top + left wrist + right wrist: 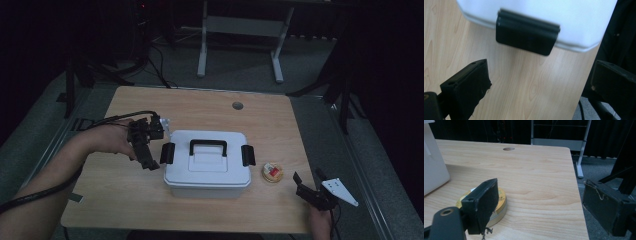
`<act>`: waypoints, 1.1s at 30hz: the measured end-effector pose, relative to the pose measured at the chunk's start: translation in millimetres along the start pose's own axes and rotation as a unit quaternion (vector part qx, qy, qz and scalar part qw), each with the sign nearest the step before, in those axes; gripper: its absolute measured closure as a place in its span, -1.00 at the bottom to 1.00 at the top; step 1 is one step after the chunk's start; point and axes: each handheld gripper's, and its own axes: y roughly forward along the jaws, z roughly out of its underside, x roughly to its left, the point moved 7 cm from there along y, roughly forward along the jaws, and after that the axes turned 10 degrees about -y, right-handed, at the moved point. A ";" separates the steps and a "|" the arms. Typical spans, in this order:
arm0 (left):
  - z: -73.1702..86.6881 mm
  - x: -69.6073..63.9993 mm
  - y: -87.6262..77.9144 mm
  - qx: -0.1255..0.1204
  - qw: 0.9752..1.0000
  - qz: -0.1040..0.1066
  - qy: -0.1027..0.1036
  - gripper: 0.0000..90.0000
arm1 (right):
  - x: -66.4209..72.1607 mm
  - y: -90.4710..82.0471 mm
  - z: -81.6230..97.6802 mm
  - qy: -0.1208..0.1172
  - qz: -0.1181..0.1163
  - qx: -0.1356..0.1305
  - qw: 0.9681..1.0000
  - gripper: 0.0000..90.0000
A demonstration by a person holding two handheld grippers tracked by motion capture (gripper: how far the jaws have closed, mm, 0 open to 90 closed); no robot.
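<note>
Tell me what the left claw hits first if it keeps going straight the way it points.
Probably the black latch on the white box: it sits straight ahead between the left claw's open jaws, though depth is unclear.

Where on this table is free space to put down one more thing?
Bare wood runs behind the white box, up to the cable hole, and along the near edge in front. It is crowded beside the box: left claw at its latch, round tin and right claw opposite.
</note>
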 end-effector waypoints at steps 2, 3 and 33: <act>-5.7 0.7 -0.7 0.002 1.000 0.001 0.002 -0.97 | 0.1 -0.1 0.0 0.000 -0.001 0.000 1.000 -0.70; -8.6 1.5 -1.0 0.002 1.000 -0.003 0.003 -0.97 | 0.0 -0.1 -0.1 0.001 -0.001 -0.001 1.000 -0.70; -71.4 0.7 17.3 0.020 0.998 0.005 0.057 -0.72 | -0.2 -0.5 -0.1 0.003 -0.005 -0.003 1.000 -0.70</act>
